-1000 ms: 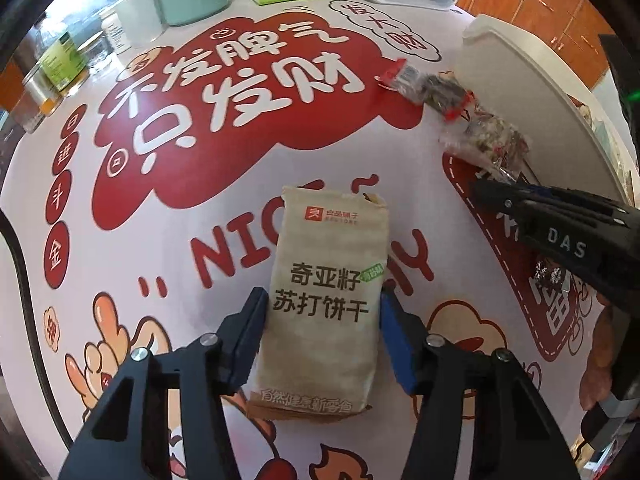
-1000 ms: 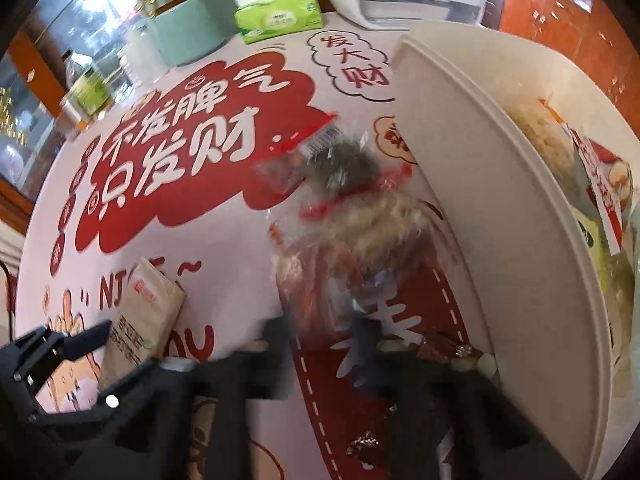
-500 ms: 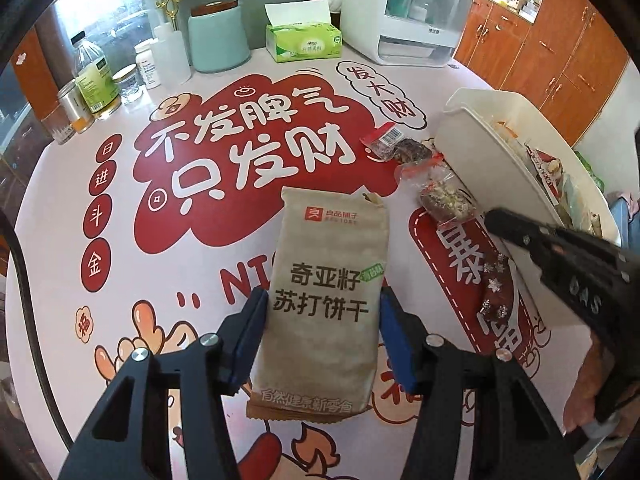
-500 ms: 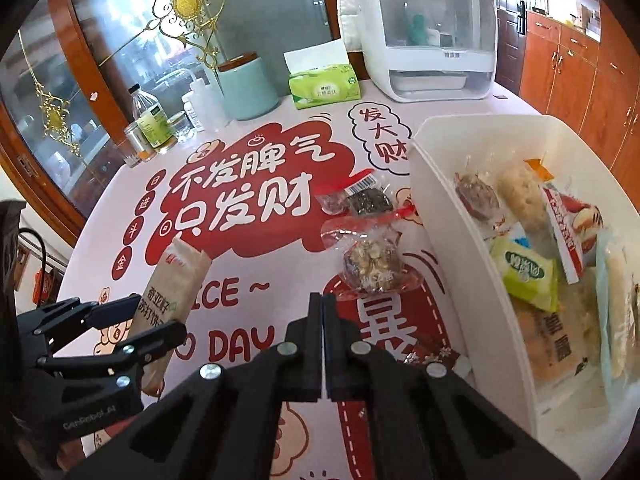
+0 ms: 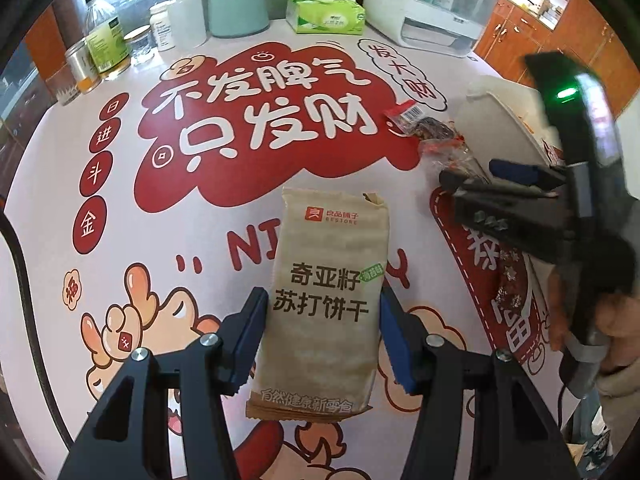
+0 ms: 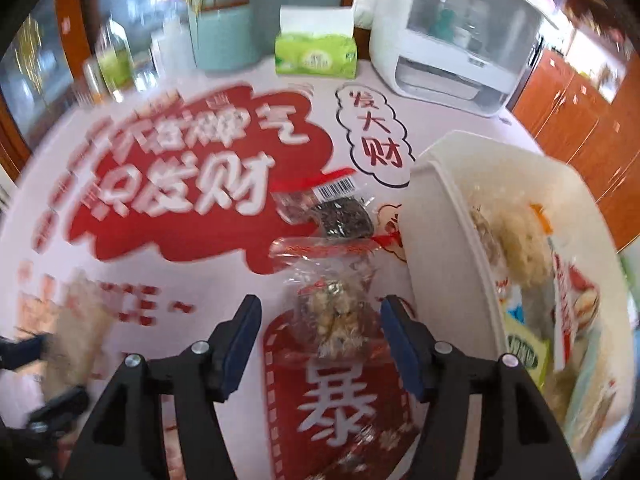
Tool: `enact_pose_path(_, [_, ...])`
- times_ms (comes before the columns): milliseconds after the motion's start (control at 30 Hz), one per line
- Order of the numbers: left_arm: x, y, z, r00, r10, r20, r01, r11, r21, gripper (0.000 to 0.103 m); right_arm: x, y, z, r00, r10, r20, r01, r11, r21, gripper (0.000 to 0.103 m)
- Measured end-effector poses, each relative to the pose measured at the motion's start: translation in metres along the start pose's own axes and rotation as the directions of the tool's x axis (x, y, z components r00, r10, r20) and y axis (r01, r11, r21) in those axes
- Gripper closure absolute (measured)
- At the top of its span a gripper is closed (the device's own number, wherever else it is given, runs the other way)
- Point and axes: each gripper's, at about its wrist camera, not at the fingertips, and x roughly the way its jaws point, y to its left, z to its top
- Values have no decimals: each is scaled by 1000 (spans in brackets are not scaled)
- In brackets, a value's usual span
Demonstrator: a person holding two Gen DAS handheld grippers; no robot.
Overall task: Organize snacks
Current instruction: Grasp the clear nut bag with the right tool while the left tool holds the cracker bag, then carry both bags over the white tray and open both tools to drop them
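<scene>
My left gripper (image 5: 322, 304) is shut on a beige cracker packet (image 5: 328, 248), held above the red-and-white printed tablecloth. My right gripper (image 6: 320, 312) is opening, its blue pads (image 6: 244, 332) standing apart on either side of a clear packet of nut clusters (image 6: 336, 320) that lies on the cloth; the pads do not press on it. A second clear packet with a dark snack and a barcode (image 6: 340, 216) lies just beyond. To the right stands a white bin (image 6: 440, 248) with several snacks inside. In the left wrist view, the right gripper (image 5: 472, 182) hovers beside the bin (image 5: 500, 116).
At the table's far edge stand a green tissue box (image 6: 316, 54), a teal canister (image 6: 224, 36), bottles and jars (image 5: 108, 44) and a white appliance (image 6: 452, 40). Orange cabinets (image 6: 580, 128) lie behind. A hand (image 5: 592, 320) holds the right gripper's handle.
The right gripper's jaws, shut half a second ago, now stand apart around the nut packet, and it has come closer to it. The left gripper has lifted the cracker packet a little.
</scene>
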Motion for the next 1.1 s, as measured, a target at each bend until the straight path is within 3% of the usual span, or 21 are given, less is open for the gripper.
enact_pose_path(167, [3, 7, 6, 1000, 5, 0, -5, 1000, -15, 49, 20, 3, 2, 999, -24, -27, 24, 1000, -8, 42])
enact_pose_path(200, [4, 8, 7, 1000, 7, 0, -7, 1000, -16, 49, 21, 2, 2, 1000, -15, -18, 15, 1000, 1, 45])
enact_pose_path(233, [4, 9, 8, 1000, 7, 1, -7, 1000, -18, 49, 21, 0, 2, 1000, 4, -16, -4, 1000, 11, 61])
enact_pose_path(333, [3, 9, 11, 1000, 10, 4, -10, 1000, -21, 49, 19, 3, 1, 1000, 20, -21, -20, 1000, 1, 65])
enact_pose_path(500, [-14, 1, 19, 999, 10, 43, -9, 1000, -17, 49, -24, -5, -5, 989, 129, 66, -134, 989, 65, 66])
enact_pose_path(600, [-36, -11, 28, 996, -6, 88, 6, 1000, -1, 49, -71, -26, -10, 962, 220, 164, -241, 963, 121, 66])
enact_pose_path(700, [-63, -37, 42, 988, -45, 146, 41, 999, 34, 49, -113, -47, -16, 933, 257, 252, -297, 946, 134, 65])
enact_pose_path(800, [-88, -70, 56, 975, -96, 201, 83, 994, 74, 49, -153, -81, -26, 912, 245, 329, -304, 942, 141, 65])
enact_pose_path(933, [-115, -129, 78, 951, -173, 256, 142, 981, 135, 49, -187, -131, -38, 901, 192, 388, -281, 942, 186, 65])
enact_pose_path(1100, [-127, -201, 99, 935, -216, 281, 165, 967, 194, 49, -211, -192, -57, 903, 106, 416, -217, 949, 228, 64])
